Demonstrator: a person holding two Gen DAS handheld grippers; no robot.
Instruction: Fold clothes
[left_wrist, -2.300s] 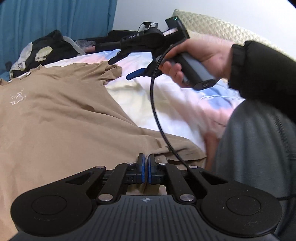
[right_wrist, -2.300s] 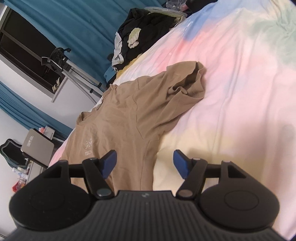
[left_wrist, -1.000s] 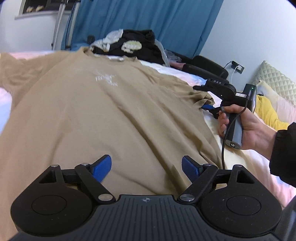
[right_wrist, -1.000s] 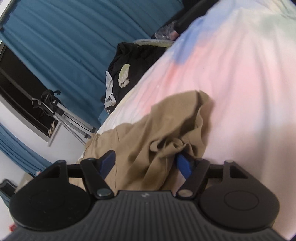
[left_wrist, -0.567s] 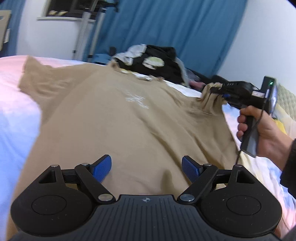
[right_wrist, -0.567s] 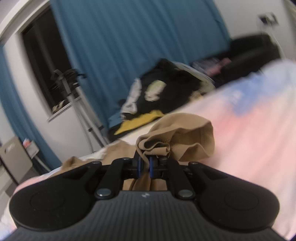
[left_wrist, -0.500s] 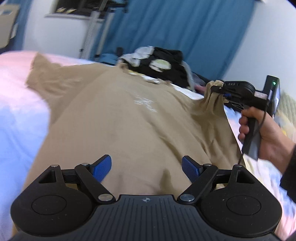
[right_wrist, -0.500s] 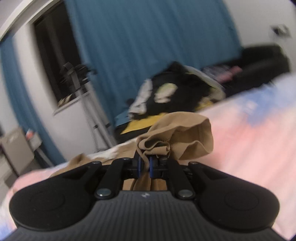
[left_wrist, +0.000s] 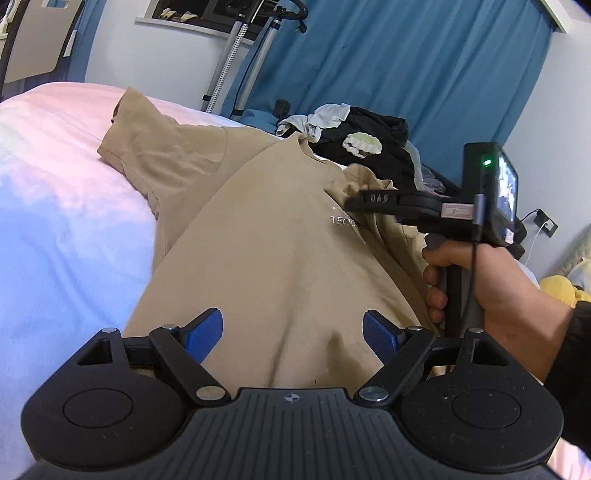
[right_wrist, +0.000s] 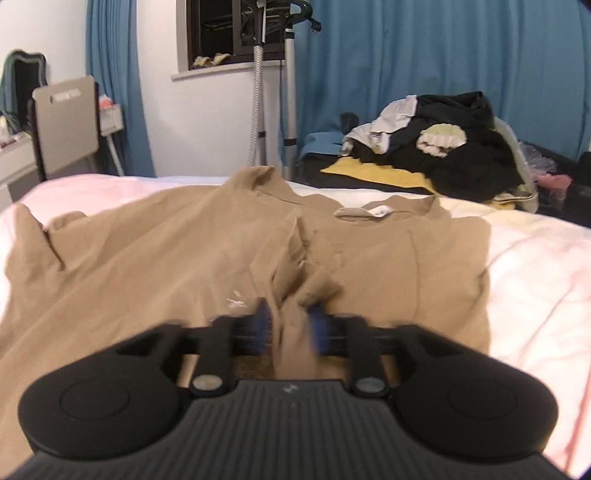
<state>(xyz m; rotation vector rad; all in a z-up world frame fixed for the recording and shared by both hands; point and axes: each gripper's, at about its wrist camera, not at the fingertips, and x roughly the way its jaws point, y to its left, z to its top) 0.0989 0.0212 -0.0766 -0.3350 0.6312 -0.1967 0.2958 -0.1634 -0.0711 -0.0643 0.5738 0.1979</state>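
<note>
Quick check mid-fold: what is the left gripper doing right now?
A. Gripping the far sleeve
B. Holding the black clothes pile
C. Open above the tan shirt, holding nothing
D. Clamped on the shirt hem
C. In the left wrist view the left gripper has its jaws spread wide over the tan shirt, with no cloth pinched between them.

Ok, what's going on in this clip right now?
A person is folding a tan T-shirt spread on a bed, with a handheld gripper in each hand. The right gripper has carried a sleeve in over the chest; its fingers look blurred and slightly apart around the fabric, so the grip is unclear. The left gripper hovers open above the lower part of the shirt, holding nothing.
</note>
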